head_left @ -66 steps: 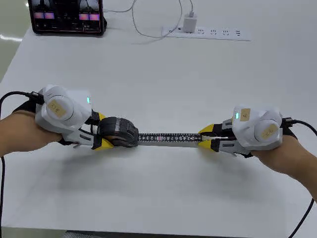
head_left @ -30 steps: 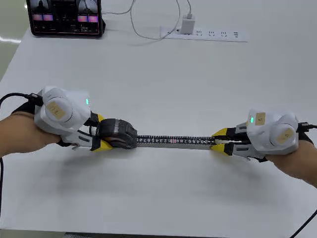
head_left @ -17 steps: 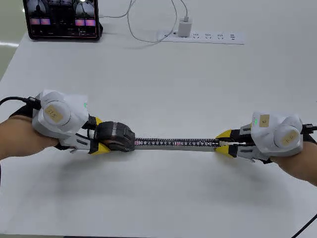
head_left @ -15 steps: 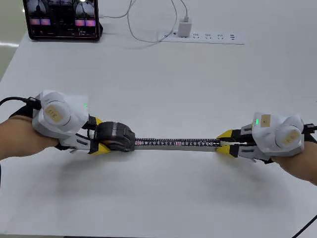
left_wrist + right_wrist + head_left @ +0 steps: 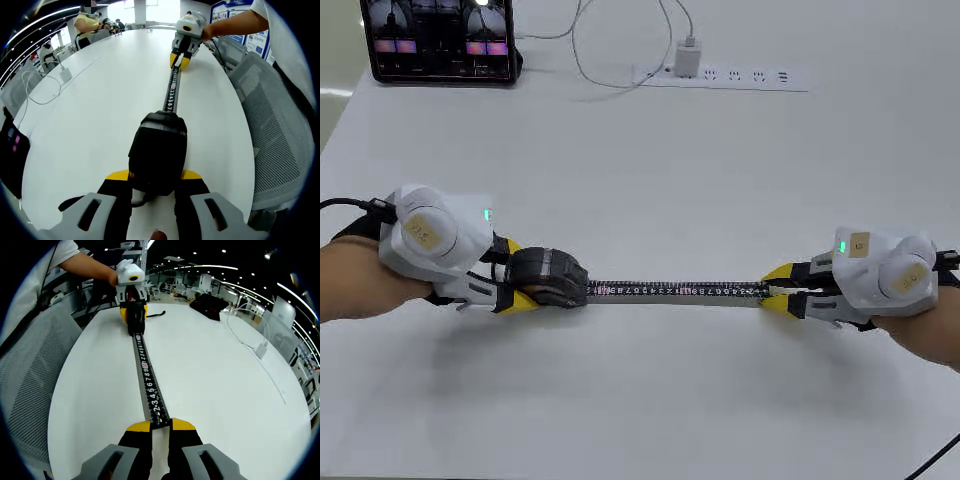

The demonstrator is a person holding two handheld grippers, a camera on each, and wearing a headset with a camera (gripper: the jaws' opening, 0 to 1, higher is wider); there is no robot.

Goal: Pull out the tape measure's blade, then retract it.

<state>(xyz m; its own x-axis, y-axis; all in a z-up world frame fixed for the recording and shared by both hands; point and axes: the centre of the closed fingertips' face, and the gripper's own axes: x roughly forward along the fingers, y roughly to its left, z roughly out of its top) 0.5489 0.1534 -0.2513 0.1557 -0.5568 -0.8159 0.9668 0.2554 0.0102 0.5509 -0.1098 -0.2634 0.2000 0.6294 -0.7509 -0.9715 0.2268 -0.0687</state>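
Observation:
A black tape measure case [image 5: 546, 278] lies on the white table, with my left gripper [image 5: 510, 284] shut on it; the case [image 5: 158, 152] sits between the yellow jaw tips. Its blade [image 5: 675, 290] runs out flat to the right, numbers up. My right gripper [image 5: 782, 288] is shut on the blade's end; in the right gripper view the blade [image 5: 148, 390] leads from the yellow tips of the right gripper [image 5: 160, 427] to the far case [image 5: 135, 315]. In the left gripper view the right gripper [image 5: 181, 55] is at the blade's far end.
A tablet [image 5: 438, 40] with a lit screen stands at the back left. A white power strip [image 5: 720, 76] with a charger and cables lies at the back centre. A mesh chair [image 5: 275, 125] stands beside the table edge.
My right gripper has moved right with the blade's end, so more blade is out of the case. The left gripper with the case has held its place.

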